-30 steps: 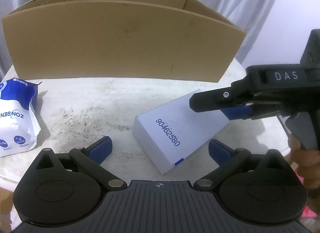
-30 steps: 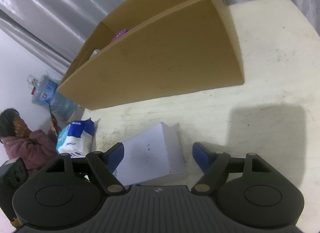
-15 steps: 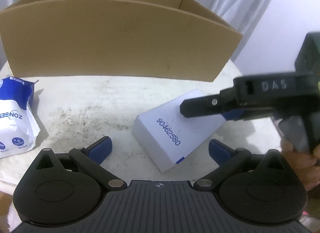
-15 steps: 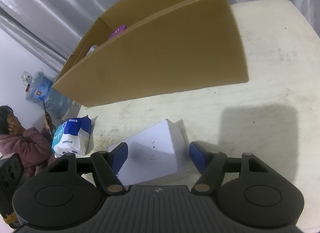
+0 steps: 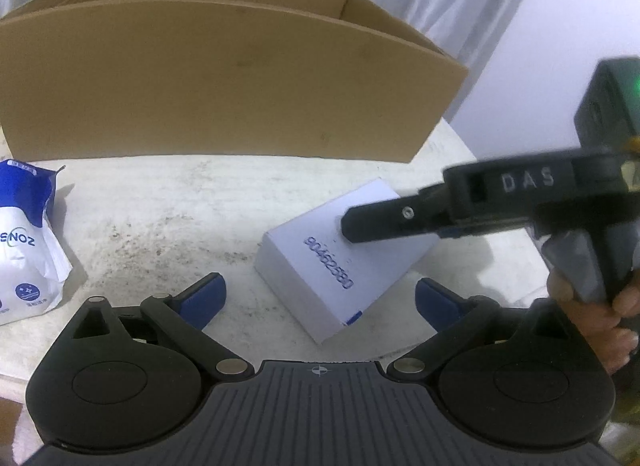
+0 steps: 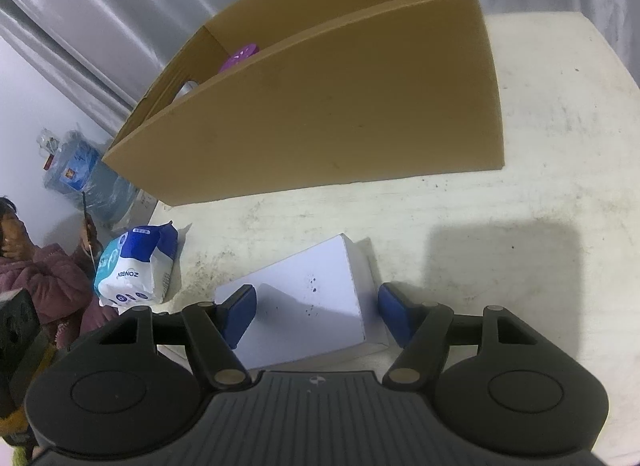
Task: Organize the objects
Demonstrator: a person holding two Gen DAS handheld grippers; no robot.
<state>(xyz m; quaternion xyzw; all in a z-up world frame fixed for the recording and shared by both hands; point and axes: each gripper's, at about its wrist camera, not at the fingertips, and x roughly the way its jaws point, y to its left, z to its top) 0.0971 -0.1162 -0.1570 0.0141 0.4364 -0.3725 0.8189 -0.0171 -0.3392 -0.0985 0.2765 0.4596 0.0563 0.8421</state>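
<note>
The left tool (image 5: pixel 318 298) is hanging low over the bench (image 5: pixel 168 201) with its blue pads spread wide and nothing between them; the white box (image 5: pixel 344 266) is lying just beyond, toward 12 o'clock. The right tool (image 6: pixel 314 312) is straddling that same box (image 6: pixel 304 298), one pad over its top at 9 o'clock and the other just off its edge at 3 o'clock. Its jaws have just been closing around the box, yet a gap is showing at the 3 o'clock pad, so they are standing half open and not gripping. In the left view the right tool (image 5: pixel 352 227) is reaching in from 3 o'clock across the box, a hand (image 5: pixel 596 306) squeezing its handle. At 9 o'clock a blue and white pack (image 5: pixel 28 242) is resting on the bench. Farther off at 12 o'clock the carton (image 6: pixel 328 105) is standing open, something purple (image 6: pixel 240 55) showing inside it.
</note>
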